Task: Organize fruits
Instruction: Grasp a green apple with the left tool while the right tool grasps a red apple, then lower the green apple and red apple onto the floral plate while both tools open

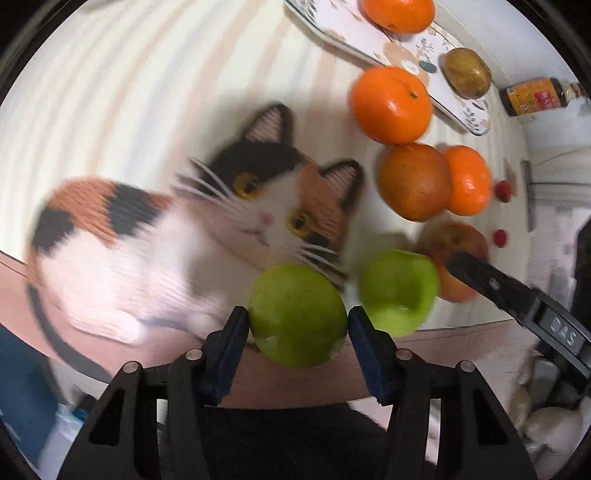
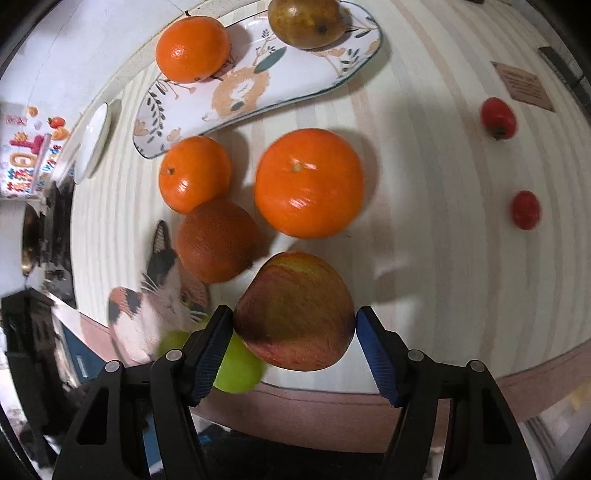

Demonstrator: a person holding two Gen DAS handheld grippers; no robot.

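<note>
Here the left gripper (image 1: 298, 319) points steeply down with a green apple (image 1: 298, 315) pinched between its blue pads, both pads pressing the fruit's sides. Just to its right sits a second green apple (image 1: 399, 293), and beyond that the right gripper (image 2: 294, 317) has its own pads closed against a red-and-yellow apple (image 2: 295, 311), one on each flank. Ahead of the left gripper lies a calico cat mat (image 1: 177, 236) on the striped tablecloth (image 1: 110, 110). Ahead of the right gripper stands a cluster of citrus: a large orange (image 2: 309, 182), a smaller mandarin (image 2: 195, 173) to its left, and a darker, duller orange (image 2: 217, 240) nearest the jaws on the left side. Farther still is a long patterned plate (image 2: 258, 85) carrying another mandarin (image 2: 192, 48) and a brownish-green pear (image 2: 308, 22). Off to the right of that gripper, well apart from the rest, lie two small red fruits (image 2: 498, 118) on the cloth.
</note>
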